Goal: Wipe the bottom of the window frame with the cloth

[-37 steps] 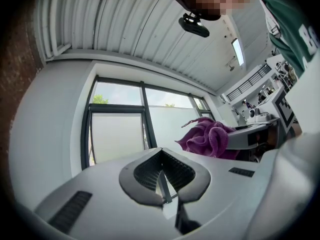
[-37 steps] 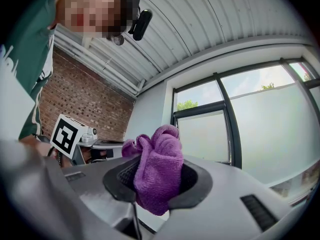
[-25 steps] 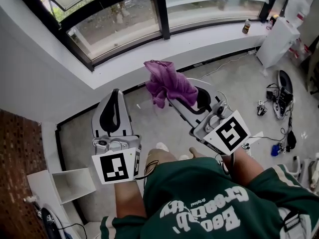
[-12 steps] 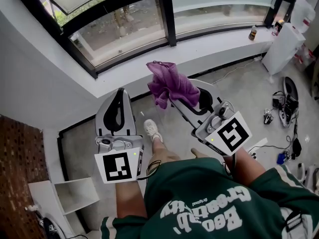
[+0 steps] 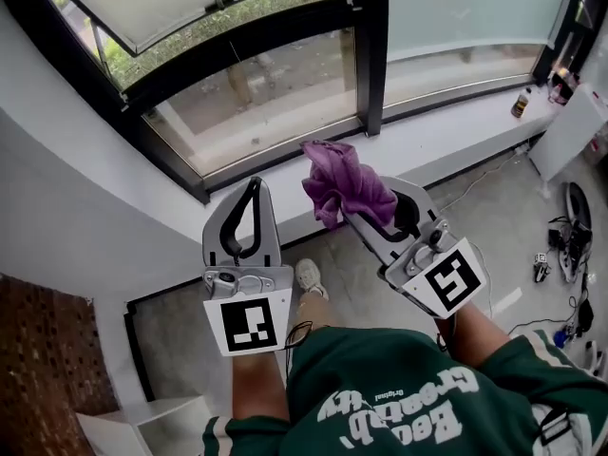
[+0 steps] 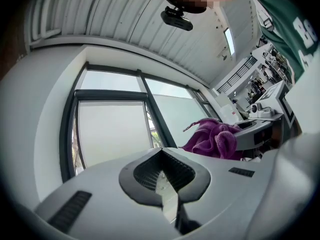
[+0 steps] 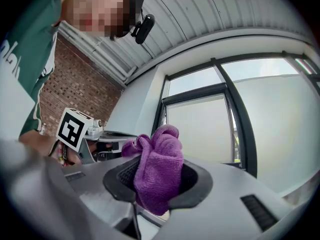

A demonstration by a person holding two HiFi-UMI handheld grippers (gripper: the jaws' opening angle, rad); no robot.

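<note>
Head view: shows the left gripper (image 5: 253, 186) with jaws pressed together on nothing, and beside it the right gripper (image 5: 366, 202) clamped on a bunched purple cloth (image 5: 347, 183). Places the window frame (image 5: 266, 155) ahead of both tips.

Left gripper view: confirms jaws meeting, nothing between; catches the cloth (image 6: 212, 139) off to the right.

Right gripper view: finds the cloth (image 7: 157, 171) wedged between the jaws, bulging past the tips.
</note>
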